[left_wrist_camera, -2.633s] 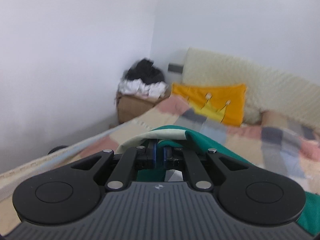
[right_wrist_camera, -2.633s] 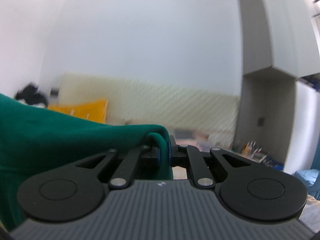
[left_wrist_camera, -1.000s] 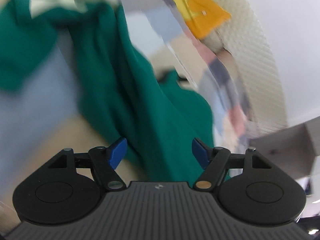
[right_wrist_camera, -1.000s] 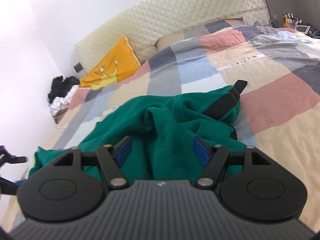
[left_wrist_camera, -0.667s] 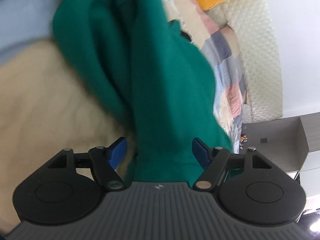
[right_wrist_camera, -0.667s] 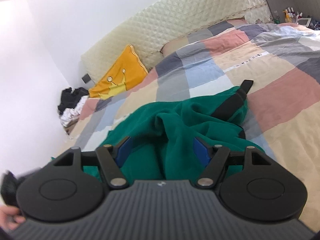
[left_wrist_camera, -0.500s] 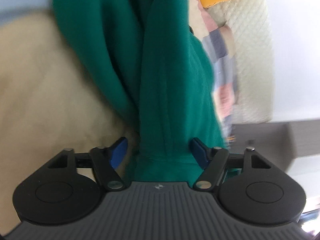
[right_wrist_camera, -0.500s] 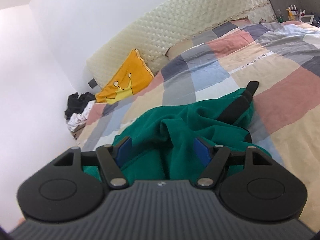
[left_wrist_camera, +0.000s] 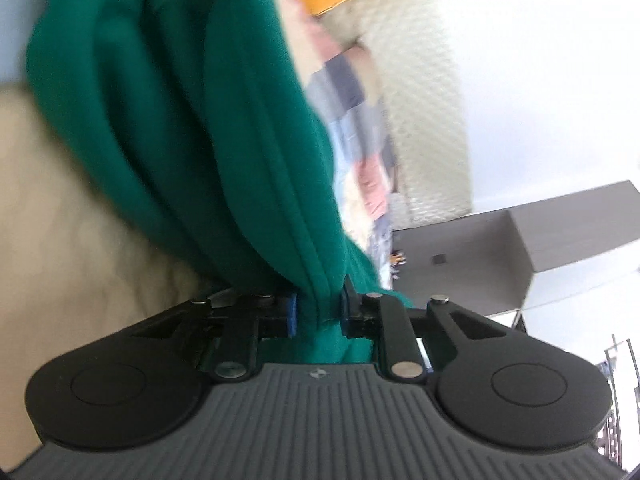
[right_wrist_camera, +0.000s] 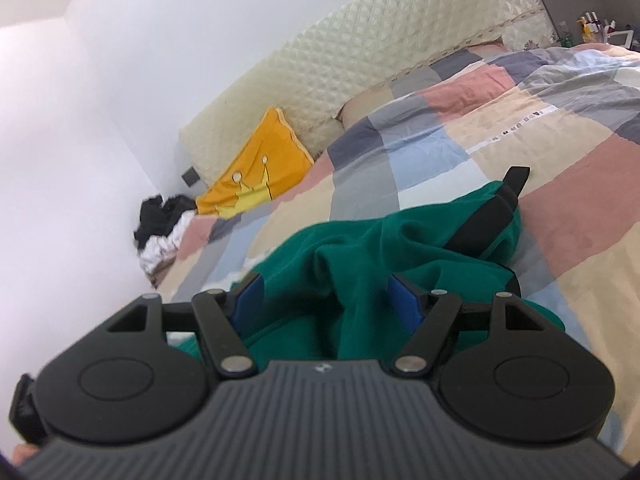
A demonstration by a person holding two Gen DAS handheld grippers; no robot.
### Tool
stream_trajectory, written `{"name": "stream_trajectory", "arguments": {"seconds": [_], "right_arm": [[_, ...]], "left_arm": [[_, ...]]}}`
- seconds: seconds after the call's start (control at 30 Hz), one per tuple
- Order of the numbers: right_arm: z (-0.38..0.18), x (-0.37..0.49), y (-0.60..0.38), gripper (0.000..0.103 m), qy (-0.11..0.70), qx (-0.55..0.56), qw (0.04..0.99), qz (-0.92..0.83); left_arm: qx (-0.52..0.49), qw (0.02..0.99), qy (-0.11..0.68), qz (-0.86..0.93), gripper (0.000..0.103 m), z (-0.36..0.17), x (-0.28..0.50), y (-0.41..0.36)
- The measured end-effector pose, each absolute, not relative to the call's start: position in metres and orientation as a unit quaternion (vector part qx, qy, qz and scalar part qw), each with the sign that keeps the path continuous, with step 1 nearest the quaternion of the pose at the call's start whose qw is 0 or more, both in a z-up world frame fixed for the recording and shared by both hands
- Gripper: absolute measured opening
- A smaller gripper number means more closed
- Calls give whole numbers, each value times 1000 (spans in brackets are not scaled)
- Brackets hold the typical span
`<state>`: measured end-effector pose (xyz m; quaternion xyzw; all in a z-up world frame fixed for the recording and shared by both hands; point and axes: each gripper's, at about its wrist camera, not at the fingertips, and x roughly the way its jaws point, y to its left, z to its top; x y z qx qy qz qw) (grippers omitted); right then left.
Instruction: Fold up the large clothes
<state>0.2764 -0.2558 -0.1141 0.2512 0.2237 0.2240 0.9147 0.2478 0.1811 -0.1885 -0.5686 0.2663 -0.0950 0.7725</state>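
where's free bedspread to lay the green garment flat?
Free: the checked bedspread between the green garment and the quilted headboard, and its pink and beige squares to the garment's right. Crowded: the corner by the yellow cushion and the black-and-white clothes pile.

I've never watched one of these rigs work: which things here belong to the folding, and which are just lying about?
Part of the job:
- green garment
- left gripper, closing on a bunched fold of it
- right gripper, open over it
- checked bedspread underneath

Just lying about:
- yellow cushion
- pile of dark and white clothes
- quilted headboard
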Motion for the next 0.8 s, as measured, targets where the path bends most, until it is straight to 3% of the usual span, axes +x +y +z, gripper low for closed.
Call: {"name": "stream_trajectory", "arguments": {"seconds": [0.4, 0.6, 0.8], "right_arm": [[-68, 226, -253, 72, 112, 257, 917, 285], [-87, 187, -224, 72, 190, 286, 872, 350], [-125, 197, -214, 72, 274, 307, 867, 282]], "left_arm": [[-568, 790, 161, -165, 18, -164, 228, 204], [-570, 791, 161, -153, 18, -171, 230, 196], [-571, 793, 159, -137, 18, -160, 224, 198]]}}
